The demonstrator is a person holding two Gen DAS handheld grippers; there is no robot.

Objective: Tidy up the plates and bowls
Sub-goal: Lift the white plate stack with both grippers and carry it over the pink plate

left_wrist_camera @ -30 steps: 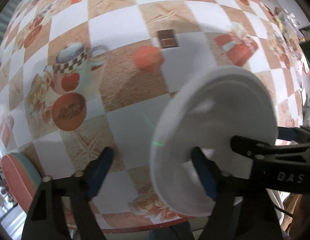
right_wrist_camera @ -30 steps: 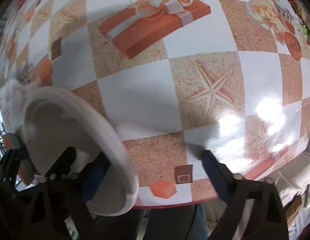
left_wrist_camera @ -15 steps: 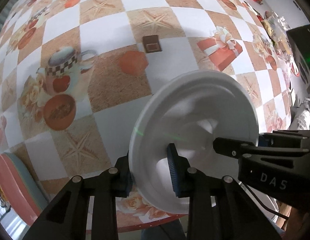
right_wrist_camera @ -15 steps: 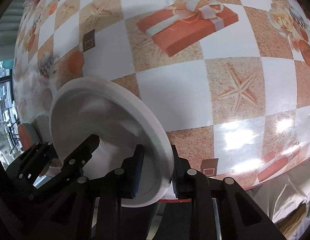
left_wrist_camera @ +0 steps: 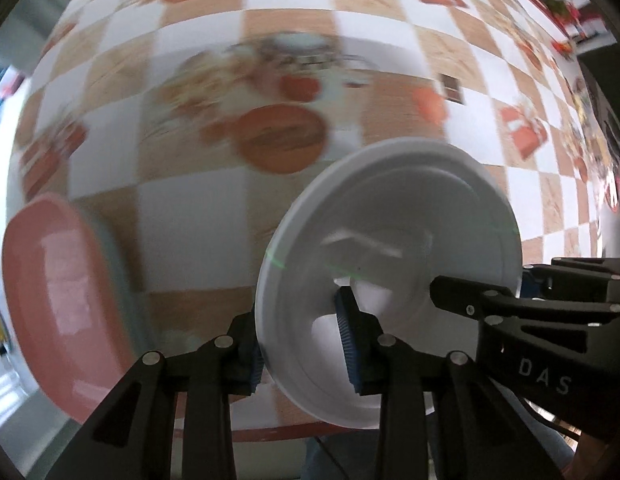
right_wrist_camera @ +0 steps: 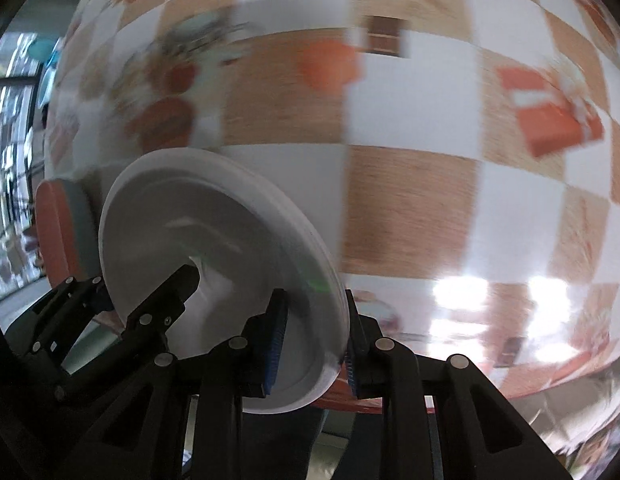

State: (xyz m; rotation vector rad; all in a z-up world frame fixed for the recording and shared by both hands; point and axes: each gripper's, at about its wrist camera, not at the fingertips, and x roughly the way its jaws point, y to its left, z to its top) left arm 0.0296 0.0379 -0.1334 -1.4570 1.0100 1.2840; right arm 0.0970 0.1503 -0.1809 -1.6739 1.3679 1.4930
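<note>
The counter (left_wrist_camera: pixel 197 216) fills both views, covered with a checked cloth of white and sandy-brown squares printed with teapots, gift boxes and starfish; much of the print is smeared by blur. Its red-trimmed near edge curves along the bottom of each view.

A white plate (left_wrist_camera: pixel 390 240) is held above the counter, tilted steeply on edge, its hollow face turned toward both cameras. In the left wrist view it sits at about 4 o'clock from centre; in the right wrist view the same plate (right_wrist_camera: pixel 213 264) sits at about 8 o'clock.

At 9 o'clock in the left wrist view, near the counter's edge, lies a pink plate (left_wrist_camera: pixel 61 312) stacked on a pale teal one (left_wrist_camera: pixel 113 264). In the right wrist view this stack (right_wrist_camera: pixel 61 232) shows small at 9 o'clock, just beyond the white plate's far rim.

The left claw (left_wrist_camera: pixel 301 344) is clamped on the white plate's rim at 6 o'clock, one blue pad (left_wrist_camera: pixel 348 344) against the hollow face and the other behind the rim. The right claw (right_wrist_camera: pixel 314 344) is clamped on the opposite rim in the same way, one pad (right_wrist_camera: pixel 275 344) inside the plate and one outside. Each claw appears in the other's view, at 4 o'clock from the left wrist and 8 o'clock from the right.
</note>
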